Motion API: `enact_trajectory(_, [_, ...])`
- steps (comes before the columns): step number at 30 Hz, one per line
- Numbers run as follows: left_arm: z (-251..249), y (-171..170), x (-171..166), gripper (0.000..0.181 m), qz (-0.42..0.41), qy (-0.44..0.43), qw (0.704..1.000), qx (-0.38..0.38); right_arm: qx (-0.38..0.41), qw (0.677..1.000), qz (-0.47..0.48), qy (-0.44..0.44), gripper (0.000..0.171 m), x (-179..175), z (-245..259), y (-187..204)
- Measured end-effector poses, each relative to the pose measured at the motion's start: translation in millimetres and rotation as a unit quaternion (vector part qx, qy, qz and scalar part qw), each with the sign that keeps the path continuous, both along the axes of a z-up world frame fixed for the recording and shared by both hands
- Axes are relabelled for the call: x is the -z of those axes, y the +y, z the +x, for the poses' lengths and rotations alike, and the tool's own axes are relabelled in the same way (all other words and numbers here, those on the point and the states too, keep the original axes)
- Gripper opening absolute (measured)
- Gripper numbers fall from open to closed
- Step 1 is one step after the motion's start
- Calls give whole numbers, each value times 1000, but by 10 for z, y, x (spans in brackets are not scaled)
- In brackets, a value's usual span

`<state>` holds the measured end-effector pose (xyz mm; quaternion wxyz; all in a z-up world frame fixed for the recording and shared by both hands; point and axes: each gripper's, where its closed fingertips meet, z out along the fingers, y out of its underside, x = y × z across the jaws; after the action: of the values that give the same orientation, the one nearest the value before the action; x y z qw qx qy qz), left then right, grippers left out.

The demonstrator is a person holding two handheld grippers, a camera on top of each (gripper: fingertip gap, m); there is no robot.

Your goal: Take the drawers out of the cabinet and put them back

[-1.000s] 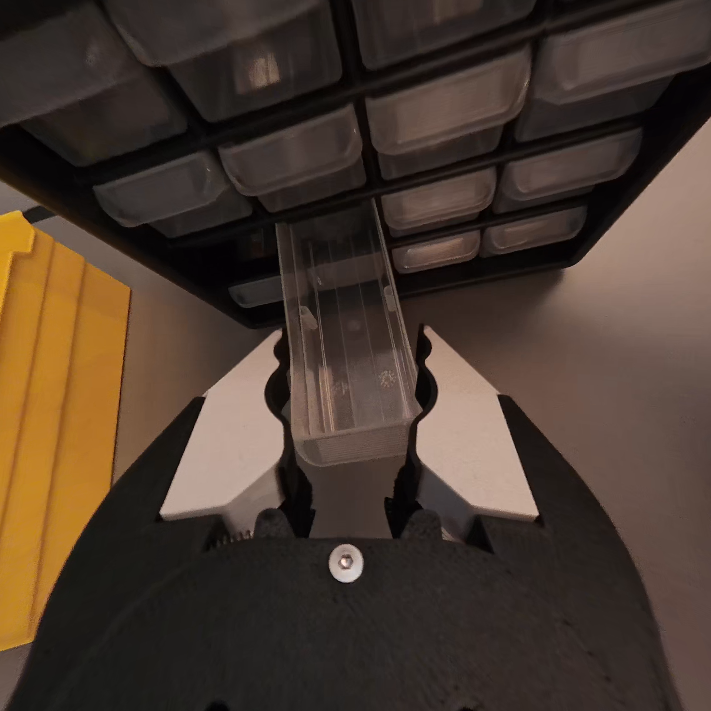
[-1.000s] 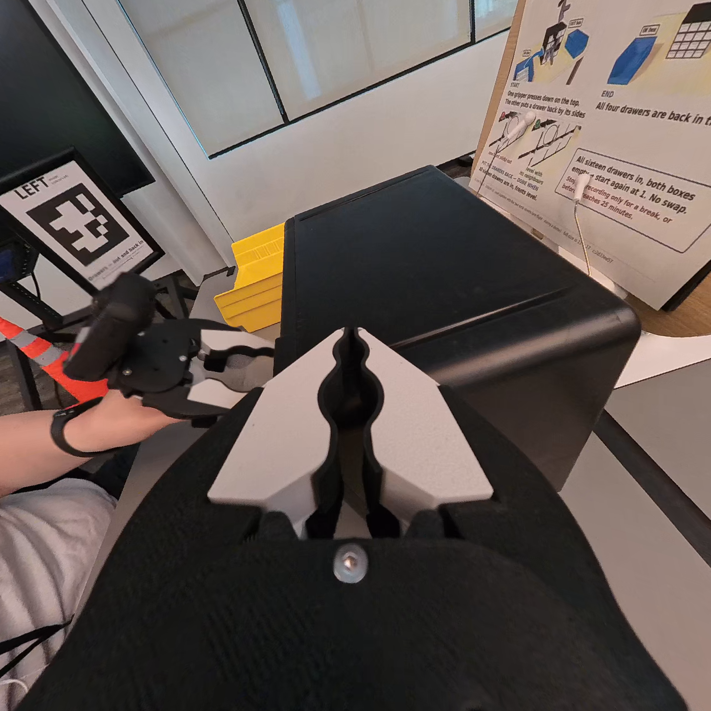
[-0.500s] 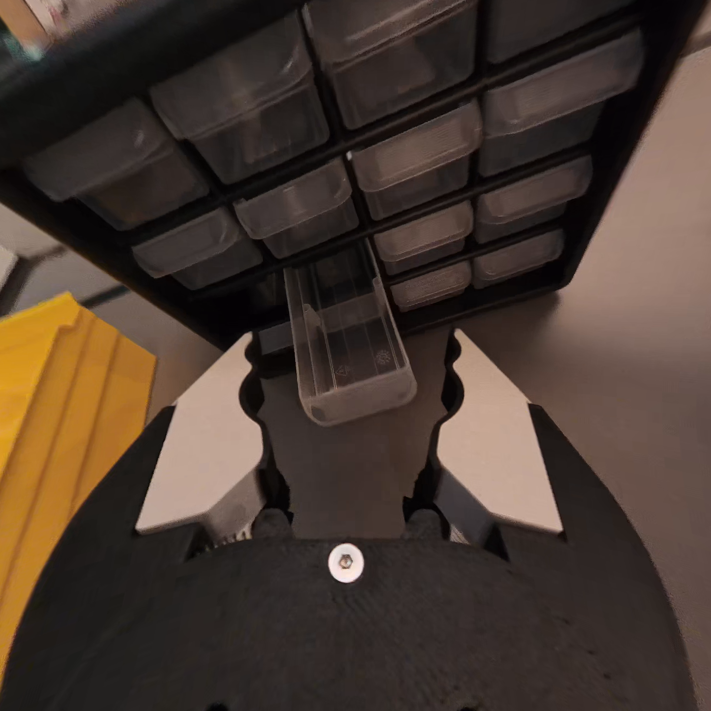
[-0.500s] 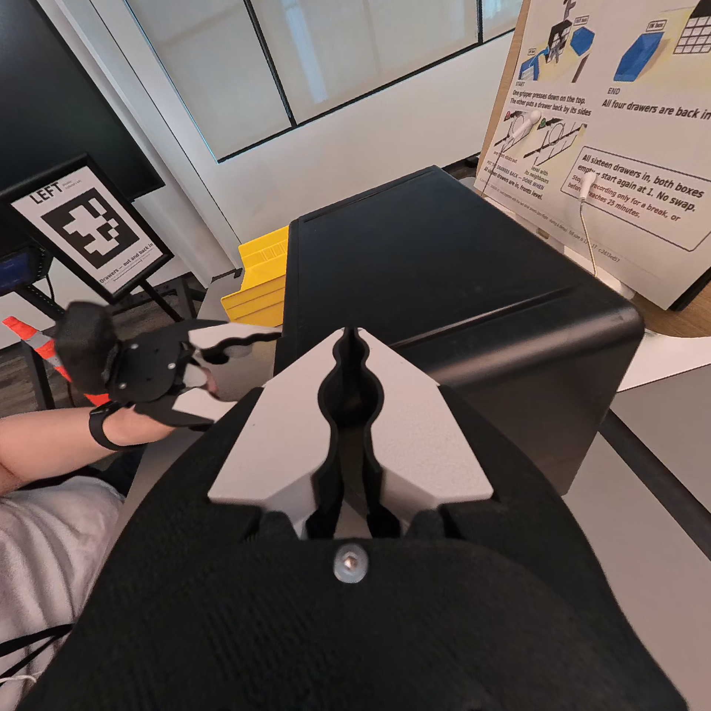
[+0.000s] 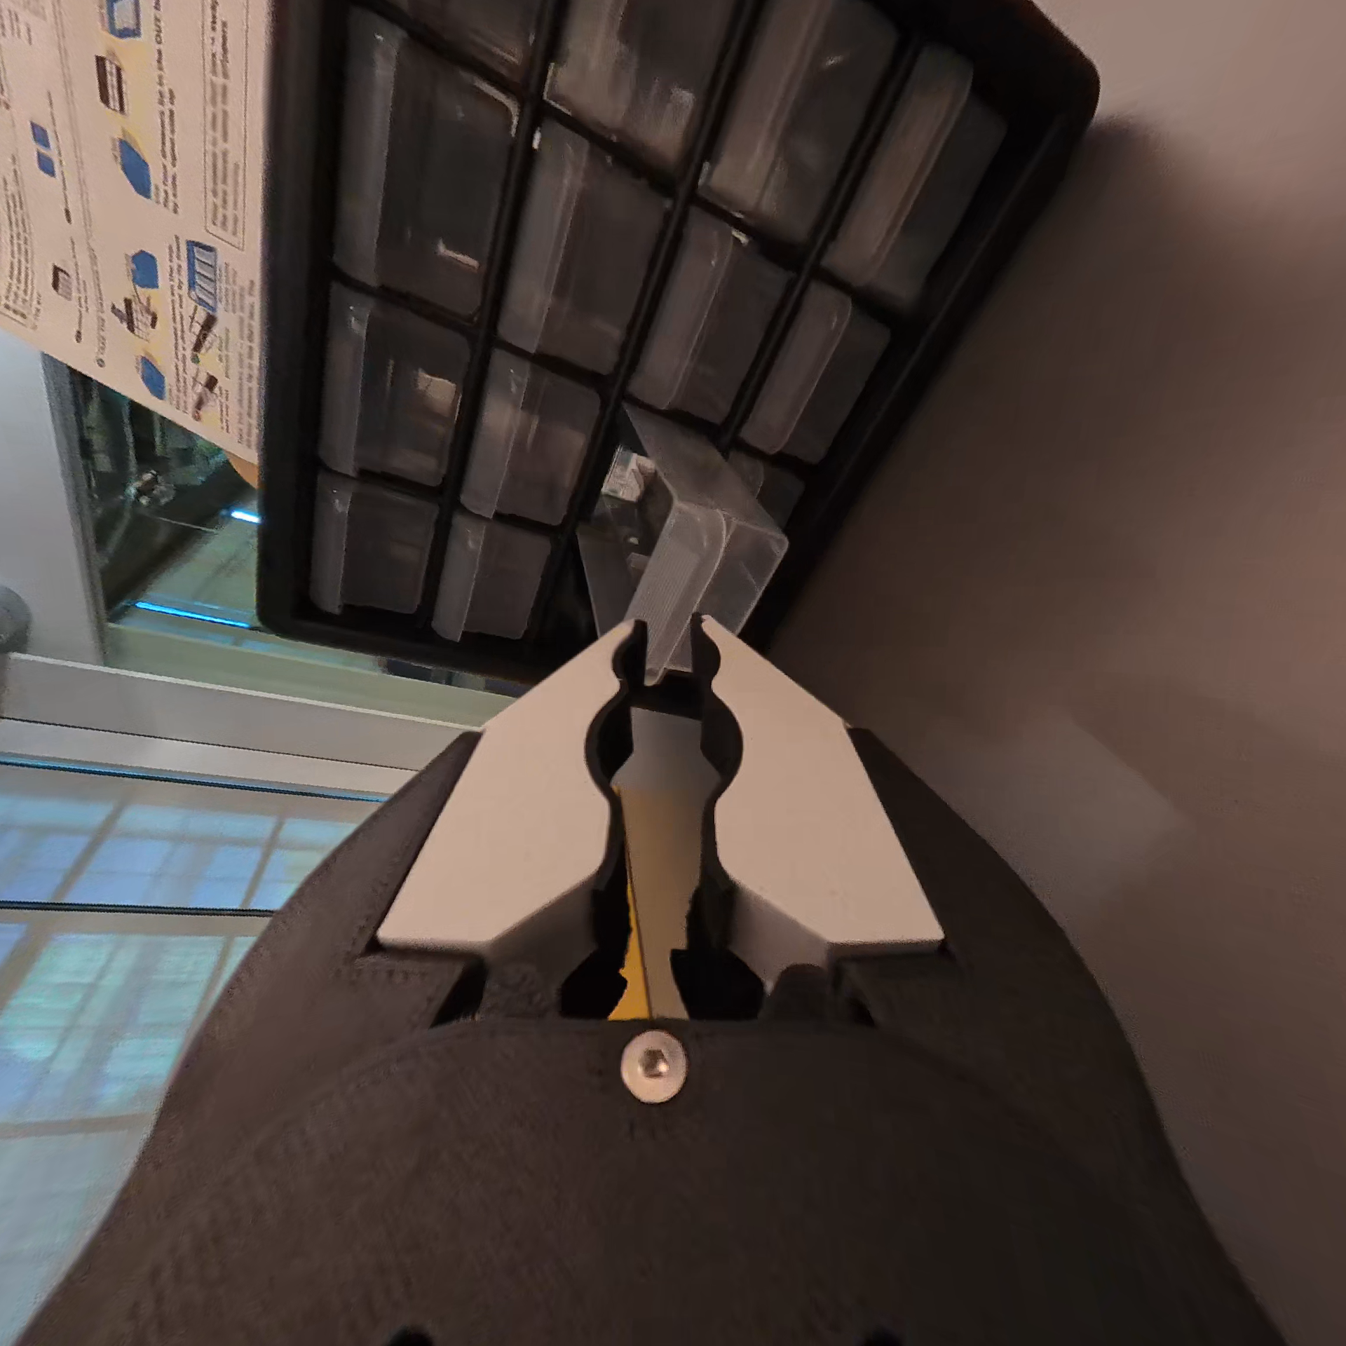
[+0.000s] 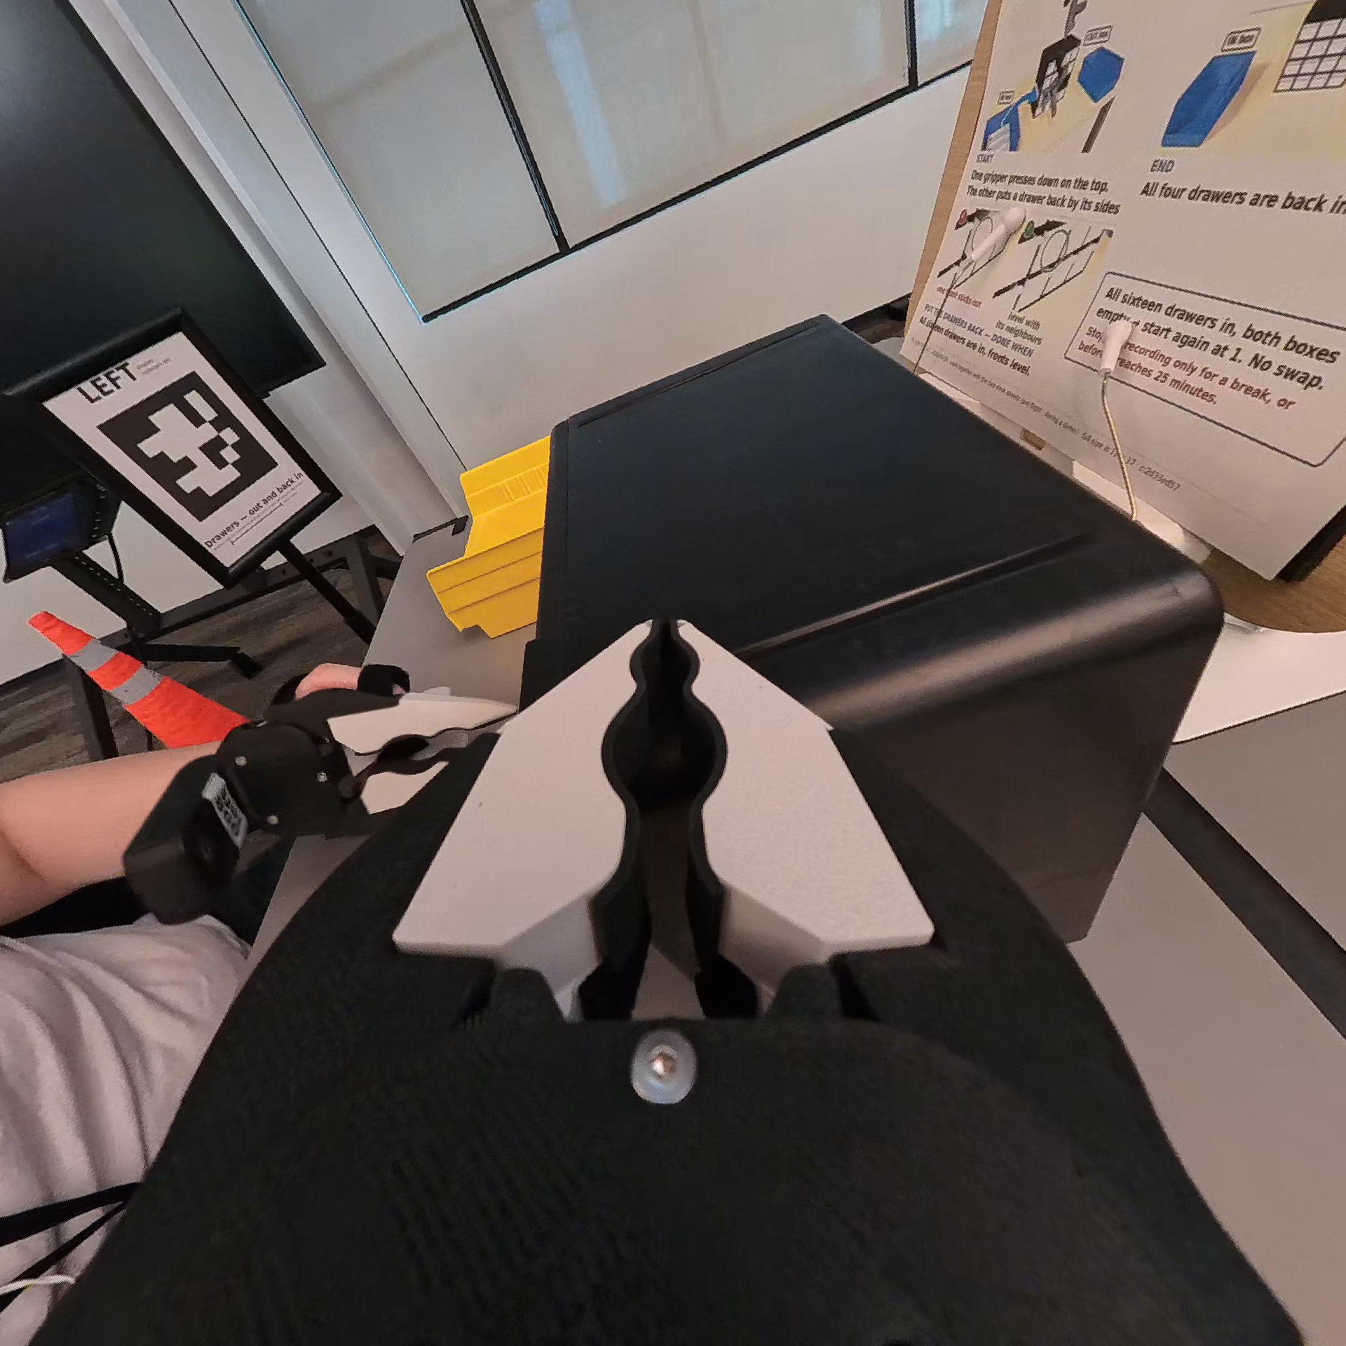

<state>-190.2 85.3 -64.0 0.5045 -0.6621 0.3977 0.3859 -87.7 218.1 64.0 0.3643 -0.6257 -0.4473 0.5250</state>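
Observation:
The black cabinet (image 5: 1049, 124) fills the upper left wrist view, which is rolled on its side, with several clear drawers closed in its grid. One clear drawer (image 5: 721, 539) sticks partly out of a slot at the grid's edge. My left gripper (image 5: 670, 641) is shut on that drawer's front lip. In the right wrist view I look down on the cabinet top (image 6: 837, 510). My right gripper (image 6: 659, 630) is shut and empty, its tips at the top's near edge. The left gripper (image 6: 466, 728) shows at the cabinet's front, lower left.
A yellow bin (image 6: 502, 553) sits left of the cabinet. An instruction poster (image 6: 1136, 277) stands behind it on the right. A marker sign on a stand (image 6: 189, 451) and an orange cone (image 6: 138, 685) are off the table. A person's forearm (image 6: 44, 830) comes in from the left. Both grippers' tips are roughly 20 centimeters from the black cabinet (image 5: 1049, 124).
My left gripper let go of the drawer's sides, drew back open, rolled about a quarter turn and closed on the drawer's front lip. The drawer sits deeper in its slot. The right gripper has not moved.

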Motion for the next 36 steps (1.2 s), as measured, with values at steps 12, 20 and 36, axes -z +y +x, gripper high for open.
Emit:
enact_trajectory(12, [-86, 267, -19, 11, 14, 65, 998, 4, -6, 1000, -7, 5, 0, -1, 2, 0])
enact_trajectory(20, [-79, 631, -33, 9, 12, 77, 997, -15, -6, 1000, -8, 6, 0, 0, 1, 1])
enact_trajectory(36, [-83, 856, -26, 10, 11, 66, 997, -45, -10, 1000, -13, 9, 0, -1, 2, 2])
